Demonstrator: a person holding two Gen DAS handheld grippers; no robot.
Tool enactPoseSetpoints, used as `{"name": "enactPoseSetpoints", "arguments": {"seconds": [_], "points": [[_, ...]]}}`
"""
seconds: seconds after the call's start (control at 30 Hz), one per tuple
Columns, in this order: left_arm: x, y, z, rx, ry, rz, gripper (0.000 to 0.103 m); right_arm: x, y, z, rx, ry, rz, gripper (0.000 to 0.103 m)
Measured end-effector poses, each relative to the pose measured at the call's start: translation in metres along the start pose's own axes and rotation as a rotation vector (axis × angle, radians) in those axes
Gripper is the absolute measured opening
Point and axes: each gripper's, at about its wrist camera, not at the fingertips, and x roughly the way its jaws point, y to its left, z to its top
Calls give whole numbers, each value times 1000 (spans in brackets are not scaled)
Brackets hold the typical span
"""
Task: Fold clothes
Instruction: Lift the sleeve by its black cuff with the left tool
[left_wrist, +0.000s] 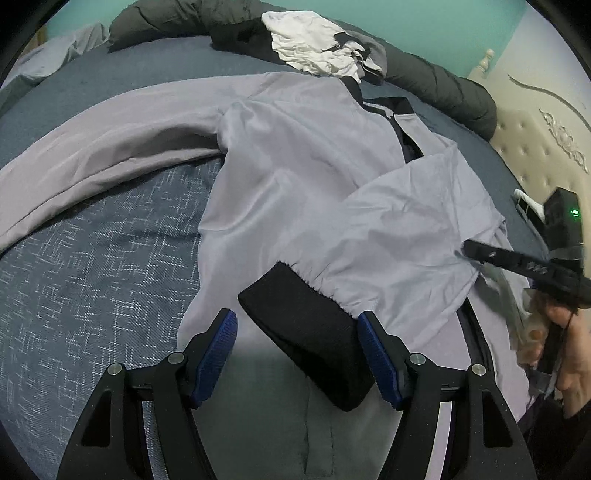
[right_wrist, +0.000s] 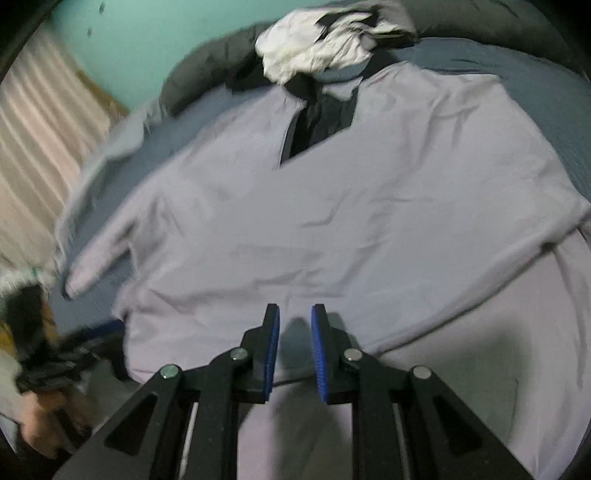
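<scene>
A light grey jacket (left_wrist: 295, 166) with black collar and cuffs lies spread on the bed. One sleeve is folded across the body, and its black cuff (left_wrist: 306, 332) lies between the fingers of my left gripper (left_wrist: 297, 325), which is open above it. The other sleeve (left_wrist: 92, 147) stretches out to the left. My right gripper (left_wrist: 476, 251) shows at the right edge of the left wrist view, touching the folded sleeve. In the right wrist view the right gripper (right_wrist: 294, 314) is slightly open and empty above the jacket body (right_wrist: 351, 221). The view is blurred.
The blue patterned bedspread (left_wrist: 92, 277) lies under the jacket. A white and black crumpled garment (left_wrist: 314, 40) and a dark duvet roll (left_wrist: 443, 88) lie at the far edge. A padded headboard (left_wrist: 535, 147) stands at the right. A curtain (right_wrist: 40, 129) hangs at the left.
</scene>
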Motion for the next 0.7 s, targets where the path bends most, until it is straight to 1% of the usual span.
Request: {"name": "enactPoseSetpoints", "arguments": {"seconds": [0.07,0.17,0.33,0.47,0.6,0.7], "points": [[-2,1,1,-16,0,-10,72,-11,-3,-4,14,-37,2,17],[-9,3,3,-45,-8,-24,72,-28,-11,-8,43,-91,-1,21],[-34,16,8,-107,-47,-9,72,-36,-33,-12,123,-120,21,22],[-51,38,16,-165,-74,28,72,-45,-37,-13,131,-137,48,22],[-64,62,25,-232,-69,29,72,-50,-39,-13,149,-151,77,22],[-73,85,30,-303,-67,26,72,-52,-40,-12,162,-161,99,22]]}}
